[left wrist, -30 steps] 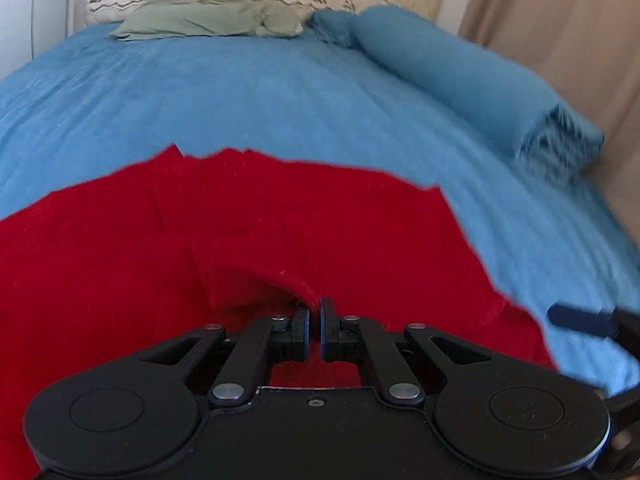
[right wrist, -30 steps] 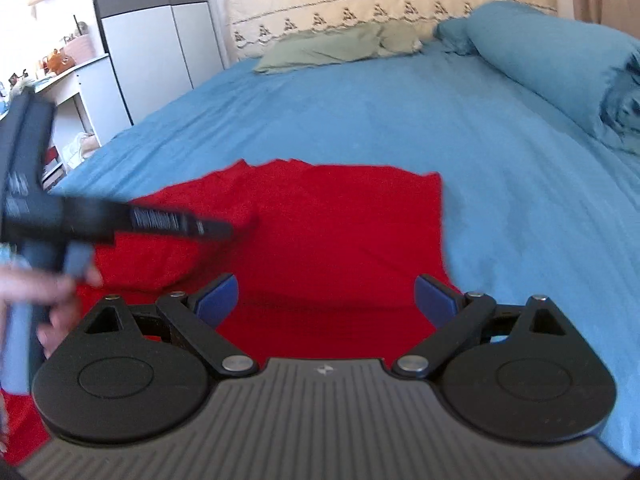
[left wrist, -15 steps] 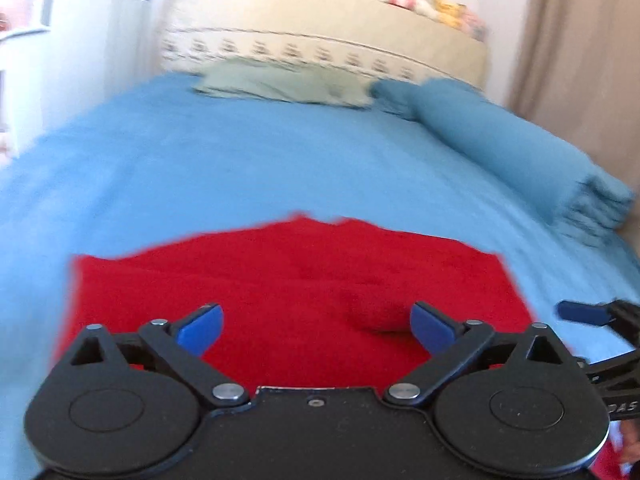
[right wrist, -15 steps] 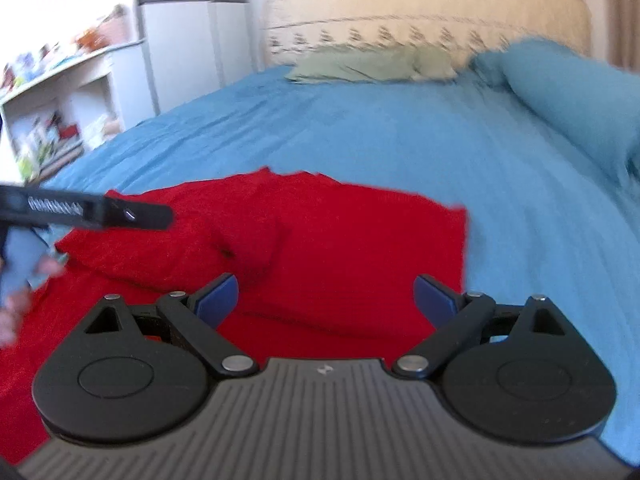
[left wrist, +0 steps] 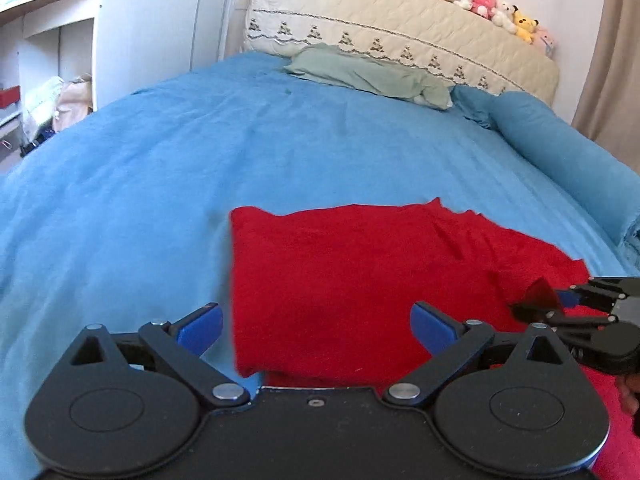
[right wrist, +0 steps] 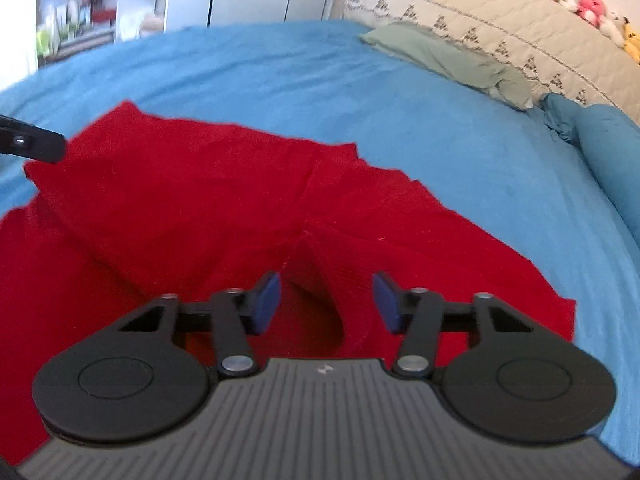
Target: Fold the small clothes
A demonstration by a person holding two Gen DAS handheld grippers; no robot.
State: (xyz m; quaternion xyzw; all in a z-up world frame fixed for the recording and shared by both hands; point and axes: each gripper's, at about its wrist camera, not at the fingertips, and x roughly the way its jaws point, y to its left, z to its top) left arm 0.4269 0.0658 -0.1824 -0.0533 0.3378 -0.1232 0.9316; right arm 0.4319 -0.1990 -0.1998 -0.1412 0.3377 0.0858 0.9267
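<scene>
A red garment (left wrist: 360, 272) lies partly folded on the blue bedspread (left wrist: 200, 152). My left gripper (left wrist: 316, 326) is wide open and empty, low over the garment's near left edge. The right gripper (left wrist: 560, 304) shows at the right edge of the left wrist view, with red cloth between its tips. In the right wrist view the garment (right wrist: 180, 208) lies rumpled, and my right gripper (right wrist: 326, 302) is open about halfway around a raised fold (right wrist: 320, 264). A tip of the left gripper (right wrist: 32, 146) shows at the left edge there.
A green pillow (left wrist: 360, 74) and a cream headboard (left wrist: 400, 28) with plush toys (left wrist: 488, 4) stand at the far end. A rolled blue blanket (left wrist: 568, 164) lies along the right side. White shelves (left wrist: 48, 40) stand to the left of the bed.
My left gripper let go of the red cloth, opened wide and moved to the garment's left edge. My right gripper moved down onto a raised fold and its jaws have narrowed.
</scene>
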